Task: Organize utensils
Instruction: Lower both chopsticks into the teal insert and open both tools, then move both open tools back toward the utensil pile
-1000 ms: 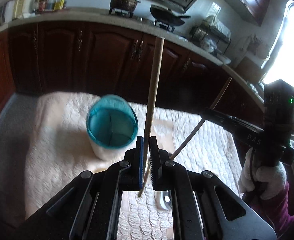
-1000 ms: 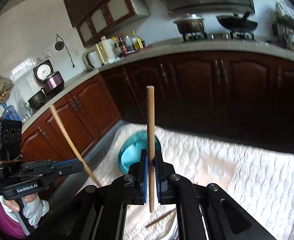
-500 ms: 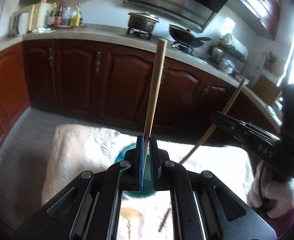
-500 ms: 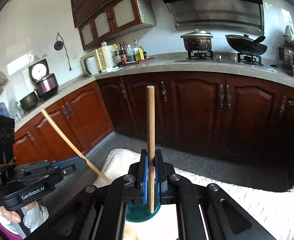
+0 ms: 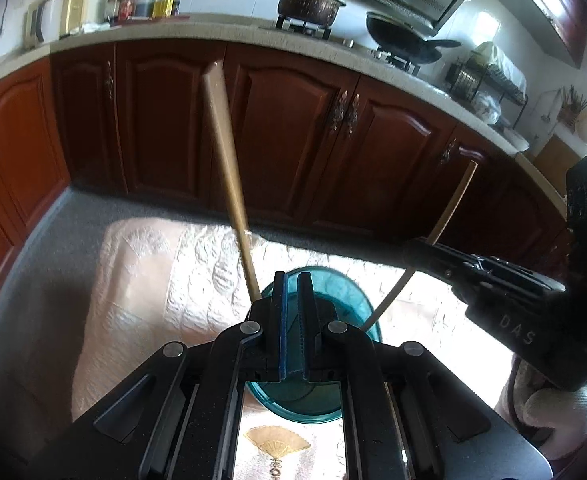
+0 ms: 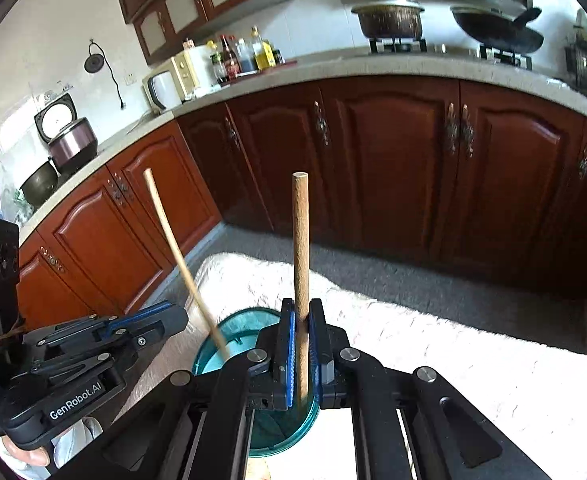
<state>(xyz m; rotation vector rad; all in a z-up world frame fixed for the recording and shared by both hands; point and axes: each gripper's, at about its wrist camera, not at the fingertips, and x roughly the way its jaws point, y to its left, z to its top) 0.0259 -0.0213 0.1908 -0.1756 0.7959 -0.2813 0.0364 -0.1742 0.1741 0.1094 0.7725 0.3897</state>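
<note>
A teal utensil holder (image 5: 321, 344) stands on the quilted cloth, also in the right wrist view (image 6: 233, 336). My left gripper (image 5: 290, 328) is just above its rim, jaws slightly apart with nothing between them. A wooden chopstick (image 5: 229, 176) leans free, left of my left fingers, its lower end in the holder; it also shows in the right wrist view (image 6: 181, 264). My right gripper (image 6: 302, 352) is shut on a second wooden chopstick (image 6: 300, 248), held upright over the holder; it also shows in the left wrist view (image 5: 449, 208).
A pale quilted cloth (image 5: 141, 280) covers the table. A fan-print mat (image 5: 277, 444) lies near me. Dark wooden cabinets (image 6: 393, 168) and a counter with a pot (image 5: 309, 0), a wok and bottles stand behind.
My left gripper has let go of its chopstick, which now leans left with its tip in the holder. Both grippers have come lower over the holder.
</note>
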